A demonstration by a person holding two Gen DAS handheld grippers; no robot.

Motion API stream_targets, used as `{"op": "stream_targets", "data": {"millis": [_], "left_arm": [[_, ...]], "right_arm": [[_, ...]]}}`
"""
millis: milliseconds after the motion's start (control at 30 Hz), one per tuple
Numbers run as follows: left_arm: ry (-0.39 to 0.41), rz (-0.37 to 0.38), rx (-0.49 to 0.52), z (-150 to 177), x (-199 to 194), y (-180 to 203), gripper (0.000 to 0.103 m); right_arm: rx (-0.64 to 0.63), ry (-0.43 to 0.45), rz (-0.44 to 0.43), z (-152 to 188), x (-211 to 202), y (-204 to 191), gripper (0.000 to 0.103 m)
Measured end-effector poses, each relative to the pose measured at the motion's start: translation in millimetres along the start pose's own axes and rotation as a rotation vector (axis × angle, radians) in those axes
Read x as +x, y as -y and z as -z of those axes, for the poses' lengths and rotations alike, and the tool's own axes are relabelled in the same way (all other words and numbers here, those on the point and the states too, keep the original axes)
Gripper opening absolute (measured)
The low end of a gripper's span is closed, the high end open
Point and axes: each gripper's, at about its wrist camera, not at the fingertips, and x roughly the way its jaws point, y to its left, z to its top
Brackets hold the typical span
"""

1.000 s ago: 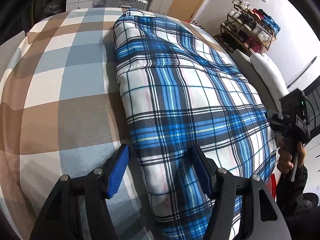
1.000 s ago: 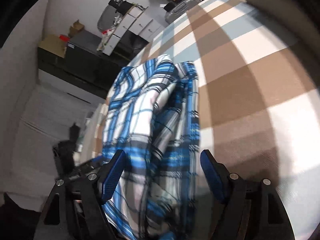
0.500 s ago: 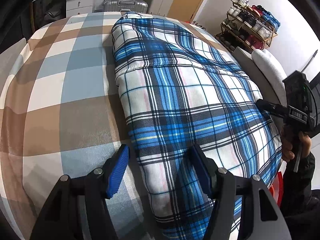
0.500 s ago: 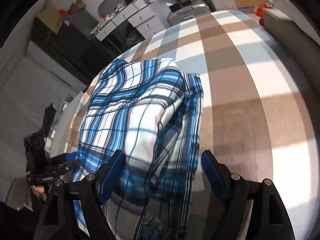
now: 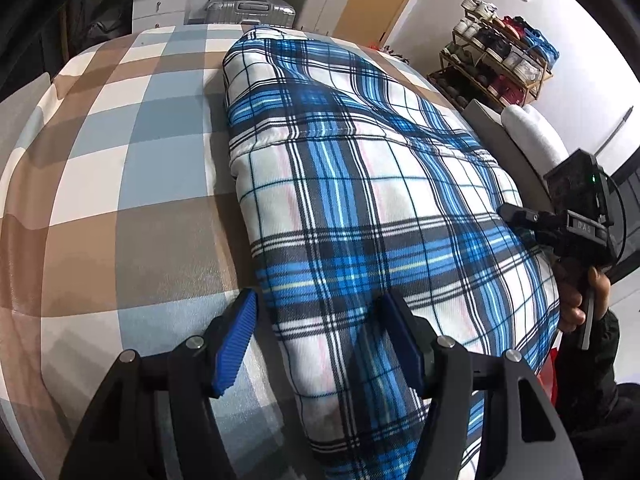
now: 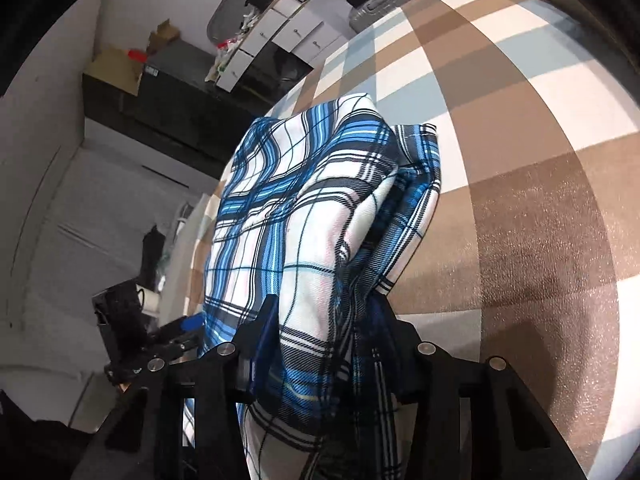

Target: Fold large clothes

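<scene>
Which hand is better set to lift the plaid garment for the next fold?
Right. The right gripper has just been closing and its pads pinch a bunched edge of the plaid garment. The left gripper only straddles the opposite edge, jaws open, pads not pressing.

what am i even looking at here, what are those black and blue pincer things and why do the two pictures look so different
Those are hand-held claws, one in each of a person's hands, each with a fisheye camera looking along its two fingers. One picture is from the left claw, the other from the right claw. A blue plaid garment, partly folded, lies on a bed with a brown, blue and white checked cover. The left claw is open, its fingers straddling the garment's near edge. The right claw has just been closing and now pinches a bunched fold of the garment. In the left picture you can see a hand holding the right claw.
</scene>
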Motion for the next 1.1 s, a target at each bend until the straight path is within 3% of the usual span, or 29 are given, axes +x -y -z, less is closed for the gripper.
{"op": "stream_targets", "data": {"millis": [133,267,367,433,467,533,833,967,1067,1100], "left_arm": [[0.006,0.029,-0.057,-6,2,-7,0.059],[0.031,0.063,-0.11,-12,5,-13,0.057],[0.026,0.06,-0.137,-19,9,-16,0.034],[0.029,0.071,-0.164,-23,12,-20,0.017],[0.037,0.076,-0.17,-23,11,-21,0.013],[0.053,0.085,-0.185,-24,9,-24,0.006],[0.081,0.107,-0.152,-11,-8,-28,0.004],[0.061,0.111,-0.167,-10,-4,-32,0.008],[0.035,0.078,-0.183,-13,-3,-34,0.024],[0.032,0.069,-0.186,-13,-1,-34,0.03]], "right_arm": [[-0.06,-0.008,0.088,2,-2,-12,0.047],[-0.086,0.007,0.099,6,-2,-17,0.048],[-0.076,0.02,0.091,7,-3,-15,0.047],[-0.076,0.024,0.101,9,1,-17,0.034],[-0.058,0.01,0.09,10,5,-16,0.025],[-0.035,0.023,0.079,13,9,-17,0.022],[-0.065,0.049,0.092,27,-1,-36,0.015],[-0.038,0.01,0.119,22,2,-30,0.031],[-0.031,0.008,0.152,16,-3,-30,0.056],[-0.034,0.019,0.15,16,-6,-29,0.056]]}}
